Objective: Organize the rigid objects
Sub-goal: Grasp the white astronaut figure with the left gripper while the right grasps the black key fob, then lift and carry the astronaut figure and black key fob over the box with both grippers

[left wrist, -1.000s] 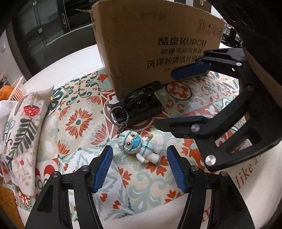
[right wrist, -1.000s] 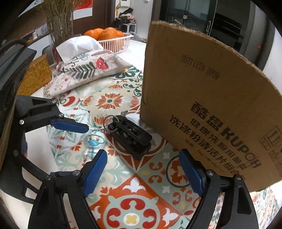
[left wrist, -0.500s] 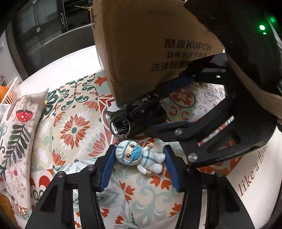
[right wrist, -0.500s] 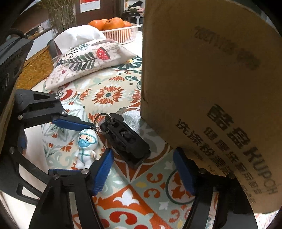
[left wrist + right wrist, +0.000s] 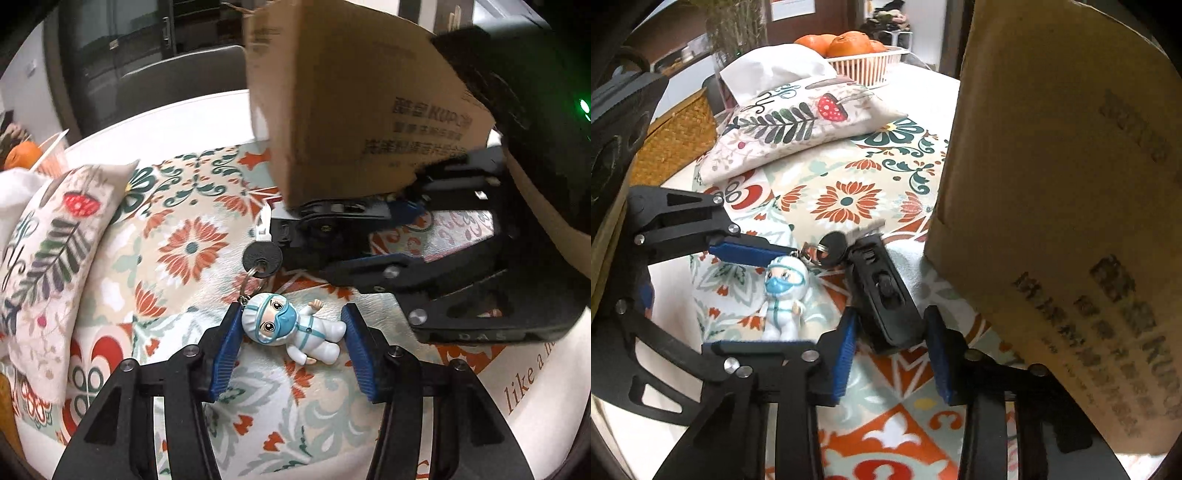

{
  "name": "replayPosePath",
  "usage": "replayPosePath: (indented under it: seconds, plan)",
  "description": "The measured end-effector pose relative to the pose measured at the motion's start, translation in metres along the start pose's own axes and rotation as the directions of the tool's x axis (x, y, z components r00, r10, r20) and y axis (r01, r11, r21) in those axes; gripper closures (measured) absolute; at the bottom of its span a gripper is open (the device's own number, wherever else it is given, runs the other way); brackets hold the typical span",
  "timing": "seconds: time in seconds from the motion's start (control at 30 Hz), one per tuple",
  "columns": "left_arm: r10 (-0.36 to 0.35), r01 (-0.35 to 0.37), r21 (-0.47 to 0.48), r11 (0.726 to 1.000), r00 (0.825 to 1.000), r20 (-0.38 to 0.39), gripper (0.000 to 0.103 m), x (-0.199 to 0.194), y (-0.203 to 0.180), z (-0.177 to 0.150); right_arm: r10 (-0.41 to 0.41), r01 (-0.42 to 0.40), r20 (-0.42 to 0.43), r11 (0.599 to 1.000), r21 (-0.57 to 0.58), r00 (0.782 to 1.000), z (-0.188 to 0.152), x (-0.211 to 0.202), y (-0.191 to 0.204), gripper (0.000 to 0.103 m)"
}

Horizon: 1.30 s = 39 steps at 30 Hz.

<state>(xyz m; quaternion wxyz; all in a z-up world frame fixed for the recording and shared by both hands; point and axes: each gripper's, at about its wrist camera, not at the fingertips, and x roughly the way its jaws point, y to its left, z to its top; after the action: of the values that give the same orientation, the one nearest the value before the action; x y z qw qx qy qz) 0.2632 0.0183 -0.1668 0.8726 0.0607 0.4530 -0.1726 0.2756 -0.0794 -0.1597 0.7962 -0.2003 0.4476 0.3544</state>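
A small white figurine (image 5: 291,328) with a blue mask lies on the patterned cloth, chained to a black key (image 5: 263,255) and a black clip-like holder (image 5: 332,225). My left gripper (image 5: 290,350) has its blue pads on both sides of the figurine, touching or nearly so. In the right wrist view the figurine (image 5: 785,291) lies left of the black holder (image 5: 886,295). My right gripper (image 5: 890,354) has its pads on both sides of the holder's near end, closed on it.
A tall cardboard box (image 5: 1063,206) stands right behind the holder; it also shows in the left wrist view (image 5: 354,110). A patterned tissue pouch (image 5: 798,125), a wicker basket (image 5: 676,144) and a basket of oranges (image 5: 857,51) sit farther off. A dark chair (image 5: 177,92) stands beyond the table.
Both grippers have moved in and narrowed: the left around the figurine, the right around the black holder. The holder has turned and the key now shows.
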Motion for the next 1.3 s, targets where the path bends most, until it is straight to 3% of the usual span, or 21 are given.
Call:
replayPosePath:
  seconds: [0.23, 0.53, 1.07, 1.3]
  plan:
    - [0.005, -0.003, -0.057, 0.998, 1.000, 0.027, 0.050, -0.011, 0.007, -0.007, -0.020, 0.013, 0.036, 0.981, 0.192, 0.999, -0.016, -0.012, 0.002, 0.070]
    - [0.004, 0.001, -0.066, 0.998, 0.997, 0.071, 0.050, -0.025, -0.010, -0.008, -0.045, 0.011, 0.087, 0.935, 0.356, 0.995, -0.049, -0.033, -0.005, 0.071]
    - [0.018, -0.004, -0.096, 0.995, 0.989, 0.145, 0.050, -0.047, -0.020, 0.009, -0.146, 0.068, 0.147, 0.894, 0.442, 0.978, -0.063, -0.075, -0.010, 0.072]
    - [0.011, 0.006, -0.100, 0.995, 0.987, 0.163, 0.050, -0.053, -0.022, 0.011, -0.172, 0.087, 0.165, 0.900, 0.427, 0.971, -0.064, -0.085, -0.005, 0.073]
